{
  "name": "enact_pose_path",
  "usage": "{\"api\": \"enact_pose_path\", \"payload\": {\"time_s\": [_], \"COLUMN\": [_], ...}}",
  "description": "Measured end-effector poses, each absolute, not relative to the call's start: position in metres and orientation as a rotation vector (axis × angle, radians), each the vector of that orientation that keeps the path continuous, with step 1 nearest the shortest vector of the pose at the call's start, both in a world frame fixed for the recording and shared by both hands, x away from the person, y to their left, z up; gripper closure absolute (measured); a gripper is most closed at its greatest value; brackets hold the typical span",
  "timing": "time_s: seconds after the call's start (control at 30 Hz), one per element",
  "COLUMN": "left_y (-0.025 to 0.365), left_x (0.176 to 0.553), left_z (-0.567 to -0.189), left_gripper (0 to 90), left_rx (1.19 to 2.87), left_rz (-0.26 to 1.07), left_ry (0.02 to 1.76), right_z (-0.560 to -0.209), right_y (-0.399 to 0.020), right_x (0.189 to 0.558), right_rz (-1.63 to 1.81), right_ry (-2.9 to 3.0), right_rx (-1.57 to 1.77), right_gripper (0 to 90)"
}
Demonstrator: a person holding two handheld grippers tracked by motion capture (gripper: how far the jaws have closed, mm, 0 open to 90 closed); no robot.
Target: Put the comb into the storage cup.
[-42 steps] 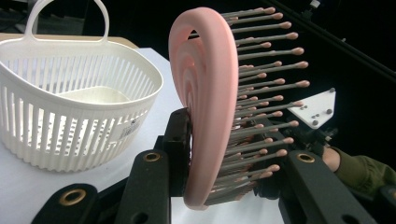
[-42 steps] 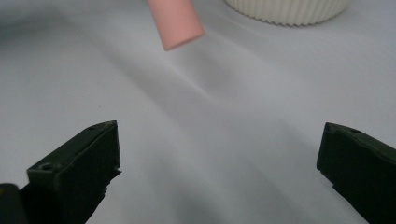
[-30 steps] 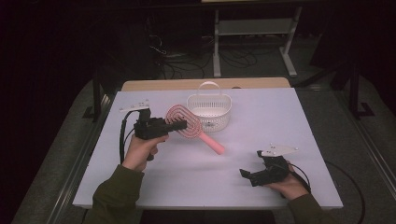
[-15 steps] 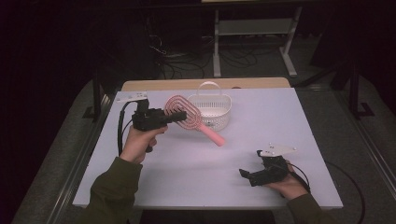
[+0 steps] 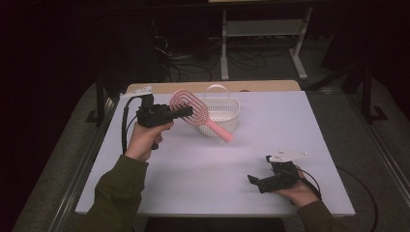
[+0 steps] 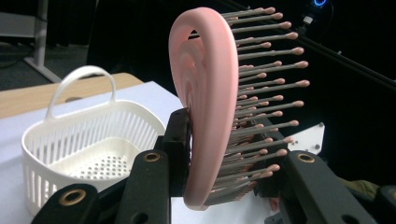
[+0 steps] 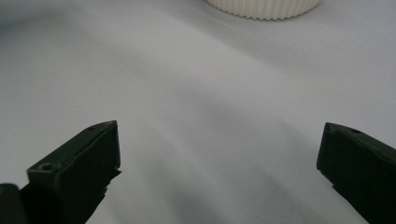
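I had my left tool [image 5: 186, 111] clamped on the head of the pink hairbrush [image 5: 193, 110] and had lifted it off the bench [image 5: 203, 169] toward the white basket [image 5: 226, 110]; its handle now hung in front of the basket wall. I judged the drop-in came next. My right tool [image 5: 256, 181] rested on the bench, its jaws apart and empty.

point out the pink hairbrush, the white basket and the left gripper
pink hairbrush [image 6: 205, 102], left gripper view, on its curved back
white basket [image 5: 223, 107], high view, on its side wall
left gripper [image 5: 189, 111], high view, between its fingertips at the brush head
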State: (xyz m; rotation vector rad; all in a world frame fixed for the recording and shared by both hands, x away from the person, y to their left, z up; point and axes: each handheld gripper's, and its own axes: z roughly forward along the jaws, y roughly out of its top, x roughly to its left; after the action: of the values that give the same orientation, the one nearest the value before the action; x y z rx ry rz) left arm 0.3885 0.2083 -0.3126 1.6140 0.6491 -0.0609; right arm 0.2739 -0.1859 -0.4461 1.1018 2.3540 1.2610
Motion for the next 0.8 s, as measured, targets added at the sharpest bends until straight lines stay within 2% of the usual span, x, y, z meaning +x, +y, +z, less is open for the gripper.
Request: {"api": "enact_pose_path", "payload": {"time_s": [0.8], "left_y": [0.207], "left_x": [0.413], "left_z": [-0.302], "left_gripper": [64.8], "left_rx": [1.578], "left_rz": [-0.01], "left_ry": [0.667], "right_z": [-0.447], "right_y": [-0.186], "right_x": [0.275], "right_rz": [1.26], "right_ry": [2.364], "right_rx": [1.112], "right_gripper": [0.0]}}
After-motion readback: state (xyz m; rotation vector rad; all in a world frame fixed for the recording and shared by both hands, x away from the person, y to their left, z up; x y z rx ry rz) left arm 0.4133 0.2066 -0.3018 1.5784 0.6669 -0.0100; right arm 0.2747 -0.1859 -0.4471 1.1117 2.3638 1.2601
